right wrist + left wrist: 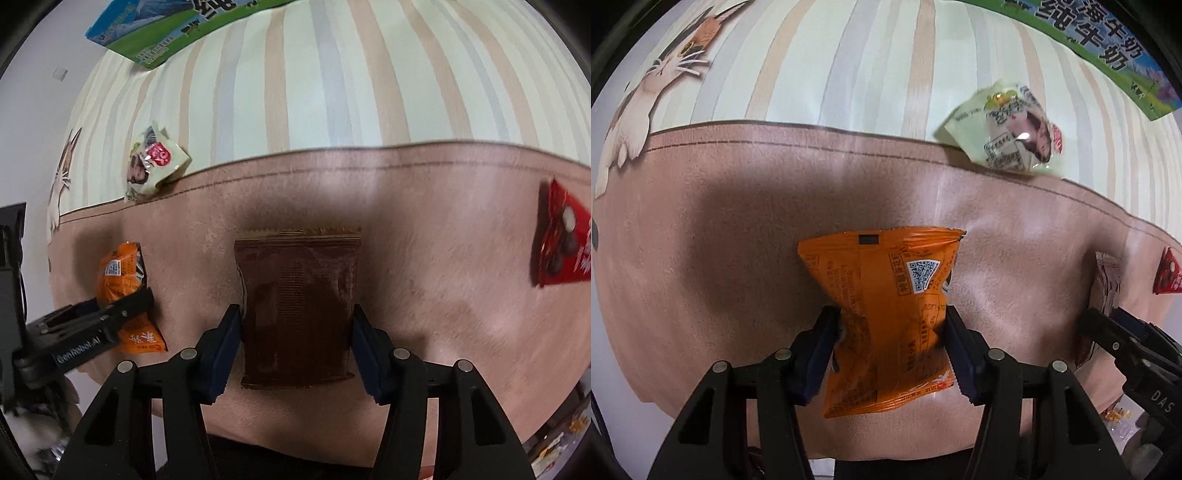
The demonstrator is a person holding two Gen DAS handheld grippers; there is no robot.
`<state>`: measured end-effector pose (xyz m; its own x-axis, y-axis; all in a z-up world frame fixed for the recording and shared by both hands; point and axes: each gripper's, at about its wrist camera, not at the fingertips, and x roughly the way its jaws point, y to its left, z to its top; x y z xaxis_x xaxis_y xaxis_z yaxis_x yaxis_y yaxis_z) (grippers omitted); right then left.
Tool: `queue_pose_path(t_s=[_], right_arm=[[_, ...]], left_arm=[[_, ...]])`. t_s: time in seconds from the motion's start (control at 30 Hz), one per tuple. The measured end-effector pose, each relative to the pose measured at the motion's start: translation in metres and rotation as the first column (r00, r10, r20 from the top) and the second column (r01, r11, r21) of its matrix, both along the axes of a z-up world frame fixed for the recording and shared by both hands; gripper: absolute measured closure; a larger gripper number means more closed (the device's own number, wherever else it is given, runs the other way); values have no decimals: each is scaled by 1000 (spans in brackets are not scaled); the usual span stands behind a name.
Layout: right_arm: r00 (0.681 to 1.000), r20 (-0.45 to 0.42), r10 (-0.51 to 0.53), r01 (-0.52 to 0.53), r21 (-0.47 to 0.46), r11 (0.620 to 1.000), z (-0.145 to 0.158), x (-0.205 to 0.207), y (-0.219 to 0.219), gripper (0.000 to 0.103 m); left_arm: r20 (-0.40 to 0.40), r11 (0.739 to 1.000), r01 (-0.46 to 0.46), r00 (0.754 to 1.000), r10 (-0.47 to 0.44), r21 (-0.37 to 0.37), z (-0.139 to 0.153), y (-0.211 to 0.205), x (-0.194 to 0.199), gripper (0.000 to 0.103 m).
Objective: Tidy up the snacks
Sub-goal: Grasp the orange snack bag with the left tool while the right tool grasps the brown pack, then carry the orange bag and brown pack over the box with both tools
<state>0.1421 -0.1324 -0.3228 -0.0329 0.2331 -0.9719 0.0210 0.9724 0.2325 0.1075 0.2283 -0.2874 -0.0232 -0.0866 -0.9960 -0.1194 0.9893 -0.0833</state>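
Note:
My left gripper [892,328] is shut on an orange snack packet [882,317], squeezing its middle above the pink-brown mat [720,229]. It also shows in the right wrist view [123,280] with the left gripper's black finger across it. My right gripper [297,328] is shut on a dark brown snack packet [299,314], its pads pressed on both sides. That packet's edge shows beside the right gripper in the left wrist view [1106,280]. A pale green snack packet [1008,129] lies at the mat's far edge; it also shows in the right wrist view [155,162].
A red snack packet [561,240] lies on the mat to the right, also showing in the left wrist view [1167,273]. A green and blue milk carton box [177,29] lies on the striped cloth at the far side. A cat picture [665,74] is at the far left.

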Motion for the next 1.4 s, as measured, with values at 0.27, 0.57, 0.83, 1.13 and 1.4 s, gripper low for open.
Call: queue_pose_path(t_s=[0.27, 0.57, 0.83, 1.13, 1.4], right_arm=[[1000, -24, 3, -4, -25, 1000, -15, 6, 16, 27], [999, 44, 18, -15, -66, 998, -9, -14, 34, 44], [996, 90, 11, -13, 28, 1000, 22, -18, 31, 44], [984, 174, -46, 14, 181, 983, 105, 27, 2, 44], [944, 318, -87, 11, 233, 972, 189, 140, -31, 44]], left_arm=[[0, 1000, 10, 1000, -10, 17, -14, -17, 20, 48], [44, 999, 6, 999, -8, 42, 5, -9, -8, 57], [95, 999, 26, 995, -24, -21, 48, -17, -14, 58], [221, 989, 72, 974, -43, -125, 134, -28, 13, 58], [333, 980, 130, 940, -74, -150, 205, -38, 133, 58]])
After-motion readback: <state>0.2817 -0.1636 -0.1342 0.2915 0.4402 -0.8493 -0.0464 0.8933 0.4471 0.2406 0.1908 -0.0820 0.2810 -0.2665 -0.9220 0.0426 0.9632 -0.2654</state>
